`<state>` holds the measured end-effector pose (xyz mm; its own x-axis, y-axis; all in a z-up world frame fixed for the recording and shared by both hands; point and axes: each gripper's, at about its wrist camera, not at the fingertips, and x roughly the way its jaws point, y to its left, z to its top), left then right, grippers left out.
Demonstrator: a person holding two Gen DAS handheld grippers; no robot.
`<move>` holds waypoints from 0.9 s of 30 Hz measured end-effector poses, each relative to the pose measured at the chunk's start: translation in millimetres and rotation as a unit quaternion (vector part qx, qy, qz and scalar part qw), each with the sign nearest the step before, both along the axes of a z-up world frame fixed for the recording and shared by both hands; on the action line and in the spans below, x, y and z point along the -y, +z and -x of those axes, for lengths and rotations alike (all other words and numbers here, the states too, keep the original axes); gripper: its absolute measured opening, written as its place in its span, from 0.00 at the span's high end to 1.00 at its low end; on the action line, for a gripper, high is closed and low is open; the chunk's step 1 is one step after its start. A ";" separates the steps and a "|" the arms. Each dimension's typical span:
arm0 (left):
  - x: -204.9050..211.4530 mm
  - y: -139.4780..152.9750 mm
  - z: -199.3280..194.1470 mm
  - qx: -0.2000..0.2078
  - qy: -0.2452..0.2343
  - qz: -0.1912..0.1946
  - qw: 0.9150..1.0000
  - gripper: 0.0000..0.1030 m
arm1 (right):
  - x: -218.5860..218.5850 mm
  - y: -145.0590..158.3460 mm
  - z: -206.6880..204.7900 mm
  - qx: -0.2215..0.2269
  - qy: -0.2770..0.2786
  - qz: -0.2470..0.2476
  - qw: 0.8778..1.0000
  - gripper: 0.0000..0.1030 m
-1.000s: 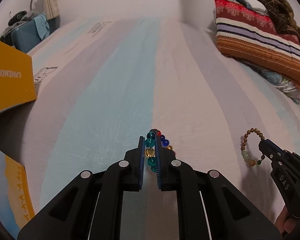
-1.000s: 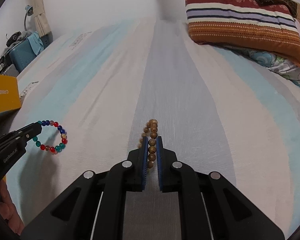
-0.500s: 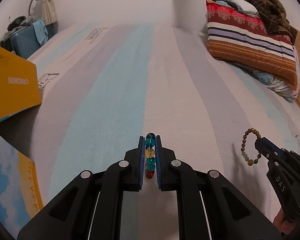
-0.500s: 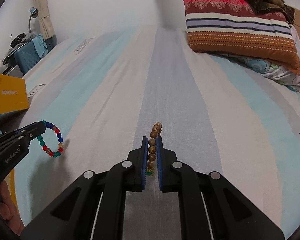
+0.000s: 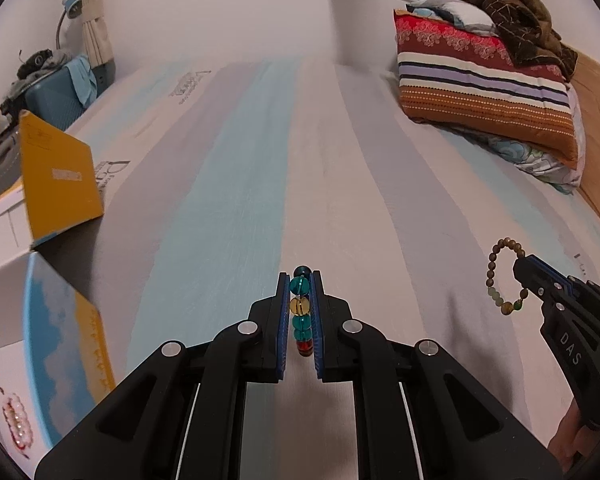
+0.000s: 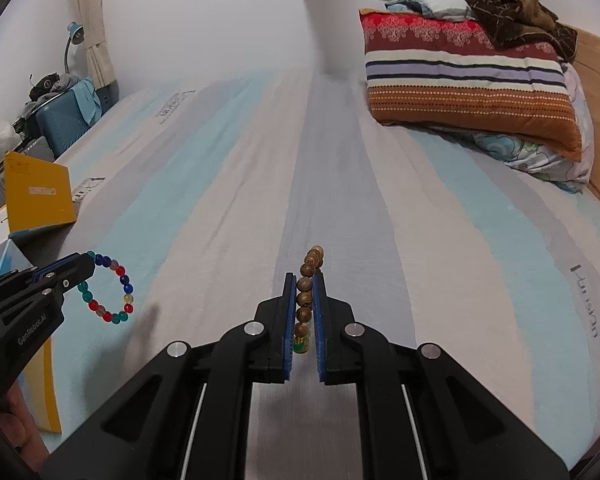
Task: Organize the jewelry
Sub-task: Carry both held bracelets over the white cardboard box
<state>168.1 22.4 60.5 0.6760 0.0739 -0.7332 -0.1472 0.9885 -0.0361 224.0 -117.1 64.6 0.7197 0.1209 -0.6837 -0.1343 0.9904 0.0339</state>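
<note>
My left gripper (image 5: 299, 286) is shut on a colourful glass-bead bracelet (image 5: 301, 312) of teal, amber and red beads and holds it above the striped bed. The same bracelet hangs as a ring in the right wrist view (image 6: 112, 294), at the tip of the left gripper (image 6: 82, 266). My right gripper (image 6: 304, 290) is shut on a brown wooden-bead bracelet (image 6: 306, 292), also lifted off the bed. That bracelet hangs as a ring in the left wrist view (image 5: 500, 280), at the tip of the right gripper (image 5: 520, 266).
An open yellow and blue box (image 5: 56, 184) stands at the left edge of the bed, with a pearl piece (image 5: 16, 424) in its white inside. A striped pillow (image 5: 484, 88) lies at the far right. A blue case (image 6: 62, 120) stands beyond the bed.
Both grippers have risen from the bed with their bracelets, which now hang free. The box at the left has come closer into view.
</note>
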 end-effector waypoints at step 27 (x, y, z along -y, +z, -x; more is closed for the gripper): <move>-126.1 105.1 169.8 0.050 0.091 -0.009 0.995 0.91 | -166.6 109.0 142.6 0.048 0.129 -0.018 0.990 0.93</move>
